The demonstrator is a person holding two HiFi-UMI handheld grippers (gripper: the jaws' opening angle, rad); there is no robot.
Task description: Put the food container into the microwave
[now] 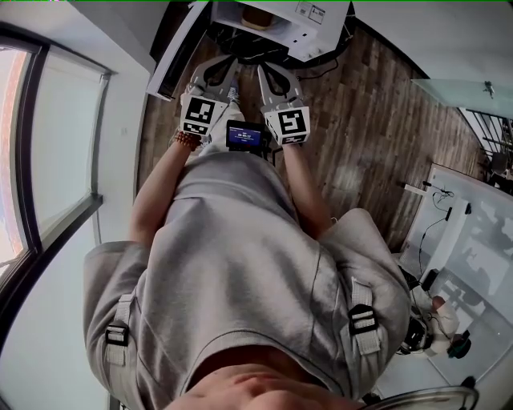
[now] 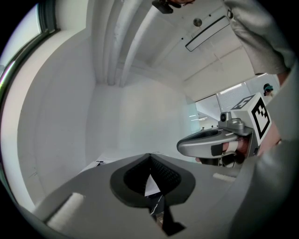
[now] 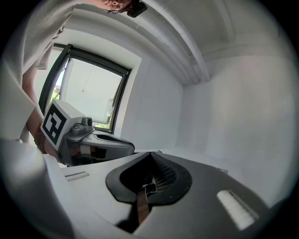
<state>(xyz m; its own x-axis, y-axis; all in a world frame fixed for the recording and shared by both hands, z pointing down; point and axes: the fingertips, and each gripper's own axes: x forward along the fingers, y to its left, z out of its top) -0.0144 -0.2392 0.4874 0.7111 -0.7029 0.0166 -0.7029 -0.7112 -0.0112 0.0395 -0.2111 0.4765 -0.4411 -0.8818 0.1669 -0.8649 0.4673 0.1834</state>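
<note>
We are holding both grippers side by side, pointing toward the microwave [image 1: 317, 28]. The left gripper [image 2: 150, 161] is showing its fingers [image 2: 88, 200] pressed together with nothing between them. The right gripper [image 3: 150, 158] is likewise closed and empty. Straight ahead of both sets of fingertips, well beyond them, a tan round thing is sitting inside the open white cavity. We are reading it as the food container [image 1: 258, 18], though it is small and cut off by the frame edge, so we are not certain. The door [image 1: 172, 56] is hanging open ahead of the left fingertips and off to their left. Neither gripper view is catching the microwave; both are showing only pale wall and ceiling, plus a window [image 3: 88, 88] on the right gripper's side. Our judgement: the placing looks done or nearly so, and we are now checking the seating. To do this well, we are advising that the closed fingertips stay apart from the container, since a nudge could skew it. If the container is sitting too near the cavity mouth, the fingers should open before they advance. If the door is to be shut, we are favouring a slow push with the flat outer side of the left fingers.
</note>
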